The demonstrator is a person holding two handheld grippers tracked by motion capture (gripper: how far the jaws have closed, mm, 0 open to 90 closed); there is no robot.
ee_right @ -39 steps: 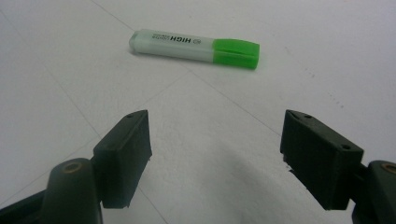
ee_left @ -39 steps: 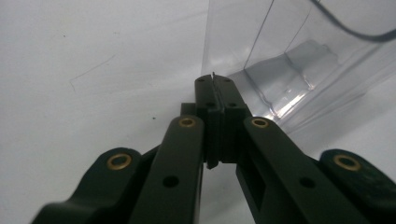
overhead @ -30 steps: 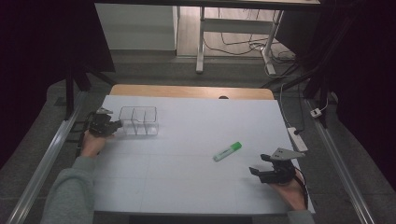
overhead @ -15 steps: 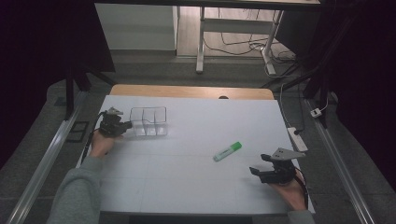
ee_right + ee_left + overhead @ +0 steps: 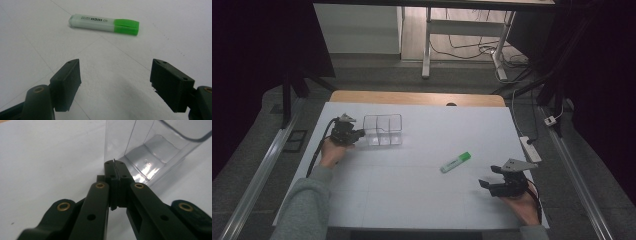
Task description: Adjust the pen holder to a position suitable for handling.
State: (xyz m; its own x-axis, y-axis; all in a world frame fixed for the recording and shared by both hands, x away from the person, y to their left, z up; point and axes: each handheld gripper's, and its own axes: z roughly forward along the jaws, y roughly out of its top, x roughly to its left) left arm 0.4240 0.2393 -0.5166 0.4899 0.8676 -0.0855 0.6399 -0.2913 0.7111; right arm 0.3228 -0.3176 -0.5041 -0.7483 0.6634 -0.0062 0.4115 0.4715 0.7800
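I have the left gripper (image 5: 353,134) pinched tight on the left wall of the clear plastic organizer (image 5: 383,129), its jaws pressed together over the thin edge with no gap showing in the left gripper view (image 5: 114,173). The organizer (image 5: 150,147) stands upright on the white table sheet (image 5: 422,200), in the far left part of it, its divided compartments open to the top. Taking that organizer as my mark: the green highlighter (image 5: 455,162) lies flat on the sheet well to its right and nearer to me, touching nothing. My right gripper (image 5: 498,178) hovers farther right again and closer to the near edge, well apart from the organizer, jaws spread wide and holding nothing. In the right gripper view the highlighter (image 5: 103,23) lies crosswise ahead of the open jaws (image 5: 115,85), green cap to the right, with bare sheet between. Between organizer and highlighter I see open sheet, and more toward the far edge.
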